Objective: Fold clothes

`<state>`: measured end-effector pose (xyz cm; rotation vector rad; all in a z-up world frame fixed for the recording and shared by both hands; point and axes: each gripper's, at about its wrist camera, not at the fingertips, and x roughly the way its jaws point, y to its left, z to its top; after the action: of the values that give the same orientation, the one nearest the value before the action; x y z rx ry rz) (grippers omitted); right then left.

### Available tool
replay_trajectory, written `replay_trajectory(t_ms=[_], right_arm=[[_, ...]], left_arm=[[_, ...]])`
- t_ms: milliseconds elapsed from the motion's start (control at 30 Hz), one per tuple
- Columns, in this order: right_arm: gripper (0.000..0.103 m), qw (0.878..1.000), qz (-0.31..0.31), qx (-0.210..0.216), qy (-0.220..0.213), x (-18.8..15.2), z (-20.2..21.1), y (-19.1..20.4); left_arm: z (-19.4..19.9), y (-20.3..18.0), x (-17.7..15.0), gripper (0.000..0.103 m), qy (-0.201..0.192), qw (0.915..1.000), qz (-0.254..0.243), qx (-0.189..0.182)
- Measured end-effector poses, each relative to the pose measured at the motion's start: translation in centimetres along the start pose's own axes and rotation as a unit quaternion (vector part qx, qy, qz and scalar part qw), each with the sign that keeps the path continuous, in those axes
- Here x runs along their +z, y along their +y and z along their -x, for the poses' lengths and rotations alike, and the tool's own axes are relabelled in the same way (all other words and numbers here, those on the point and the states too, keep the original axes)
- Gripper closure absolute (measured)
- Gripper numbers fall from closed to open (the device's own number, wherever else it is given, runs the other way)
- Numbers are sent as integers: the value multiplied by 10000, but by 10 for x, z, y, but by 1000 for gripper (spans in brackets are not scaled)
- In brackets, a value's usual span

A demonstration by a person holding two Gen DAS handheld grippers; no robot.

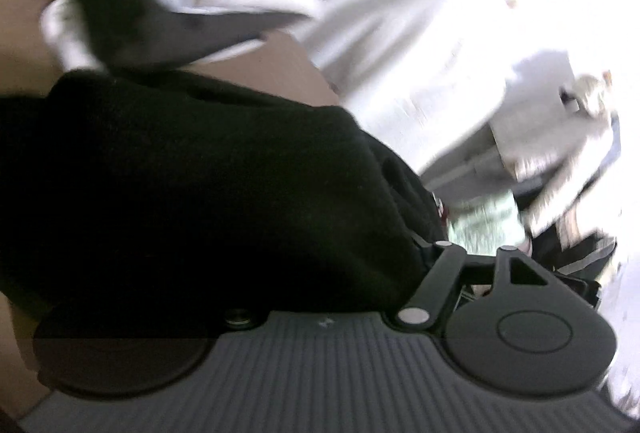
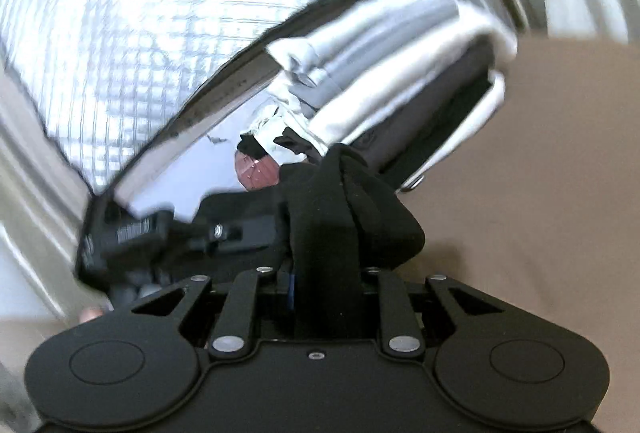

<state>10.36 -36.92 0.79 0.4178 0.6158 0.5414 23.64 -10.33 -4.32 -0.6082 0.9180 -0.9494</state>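
no legible text, labels too blurred

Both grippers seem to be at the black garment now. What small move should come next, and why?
Probably draw the two grippers apart to stretch the black garment. The right gripper pinches a bunched fold of it above the tan surface, and the cloth drapes over the left gripper, so it hangs crumpled, not flat.

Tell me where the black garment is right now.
In the right wrist view the black garment is bunched in the right gripper, above the tan surface. In the left wrist view it fills the left half.
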Motion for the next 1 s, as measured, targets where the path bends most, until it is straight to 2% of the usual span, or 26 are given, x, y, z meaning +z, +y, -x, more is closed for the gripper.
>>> replay_trajectory(t_ms=[100,167,267,367,500,600,667,733,833,867,1000], right_arm=[[80,9996,107,-71,-235,-1,40,-4],[80,9980,433,-291,-361,-2,56,2],[80,9936,725,-578,-644,-7,94,6],[80,9907,750,-697,-891,-14,121,5],[80,9922,605,-626,-889,-15,138,-9],[80,9899,894,-701,-846,-7,150,-10],[80,9855,1280,-847,-728,10,160,-4],[80,9776,1715,-939,-780,34,181,5],[80,9751,1815,-893,-906,75,216,12],[80,9781,1709,-848,-829,92,227,11],[80,9871,1253,-896,-443,154,256,4]], left_arm=[[-13,-44,-7,33,184,9989,-425,61],[-25,-70,-12,33,355,9976,-584,145],[-42,-105,-21,34,502,9944,-851,364],[-55,-126,-34,39,610,9901,-1099,623],[-42,-158,-65,45,610,9811,-1564,962],[-45,-188,-60,48,802,9750,-1689,1198],[-50,-224,-39,49,1048,9700,-1728,1352],[-43,-264,-20,49,949,9633,-2085,1402],[-45,-326,4,50,727,9533,-2590,1371],[-48,-341,13,50,698,9519,-2650,1367],[-70,-385,43,49,615,9579,-2500,1268]])
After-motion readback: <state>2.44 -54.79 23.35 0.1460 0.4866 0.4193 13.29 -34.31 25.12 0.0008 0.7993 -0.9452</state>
